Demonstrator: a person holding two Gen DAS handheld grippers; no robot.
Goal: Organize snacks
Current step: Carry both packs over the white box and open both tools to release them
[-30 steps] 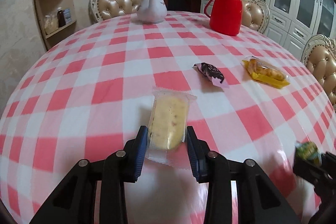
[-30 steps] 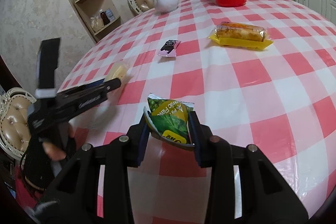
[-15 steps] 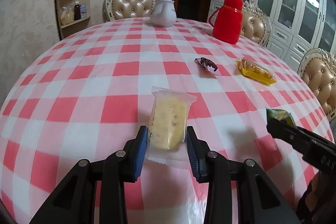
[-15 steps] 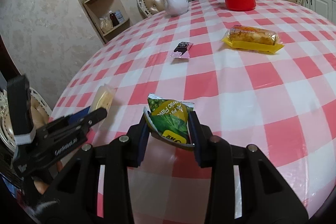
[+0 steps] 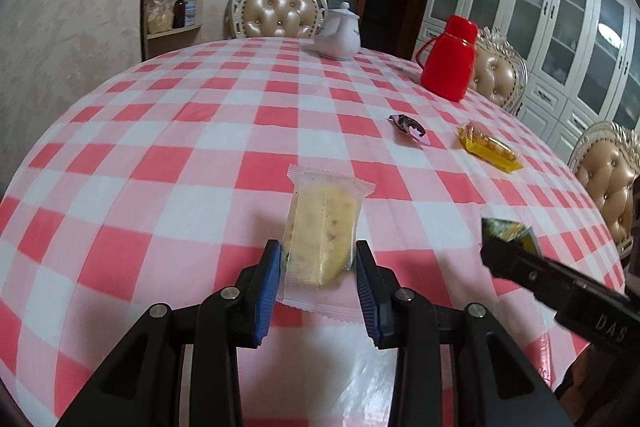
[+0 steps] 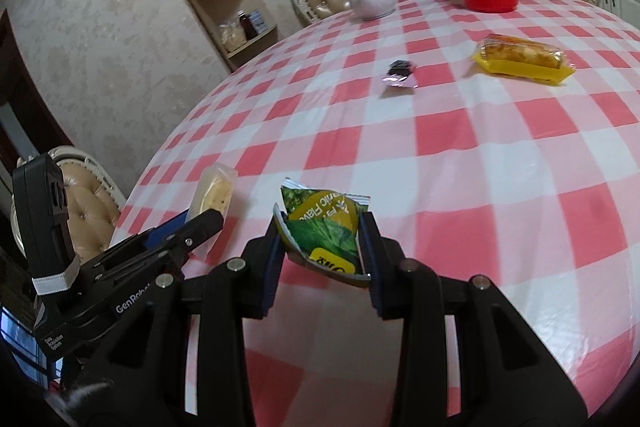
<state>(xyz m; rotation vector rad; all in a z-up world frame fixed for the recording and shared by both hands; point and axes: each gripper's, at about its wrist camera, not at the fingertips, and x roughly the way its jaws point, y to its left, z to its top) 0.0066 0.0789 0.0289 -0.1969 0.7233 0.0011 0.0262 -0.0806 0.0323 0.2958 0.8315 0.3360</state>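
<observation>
My left gripper (image 5: pixel 318 277) is shut on a clear-wrapped pale yellow cake (image 5: pixel 322 231), held above the red-and-white checked tablecloth (image 5: pixel 200 131). My right gripper (image 6: pixel 322 247) is shut on a green and yellow snack packet (image 6: pixel 324 223). The right wrist view shows the cake (image 6: pixel 214 193) sticking out of the left gripper at the lower left. In the left wrist view the green packet (image 5: pixel 508 233) shows at the right, beyond the right gripper's finger. A small dark candy in a pink wrapper (image 6: pixel 400 73) and a bun in a yellow tray (image 6: pixel 520 61) lie farther out on the table.
A white teapot (image 5: pixel 338 37) and a red thermos jug (image 5: pixel 450 65) stand near the table's far edge. Padded chairs (image 5: pixel 282 13) ring the table. A corner shelf (image 6: pixel 236 23) with jars sits against the left wall, white cabinets (image 5: pixel 560 27) at the right.
Both grippers have drawn back toward the table's near edge, the left one more, each keeping its snack. The left wrist view has rolled somewhat.
</observation>
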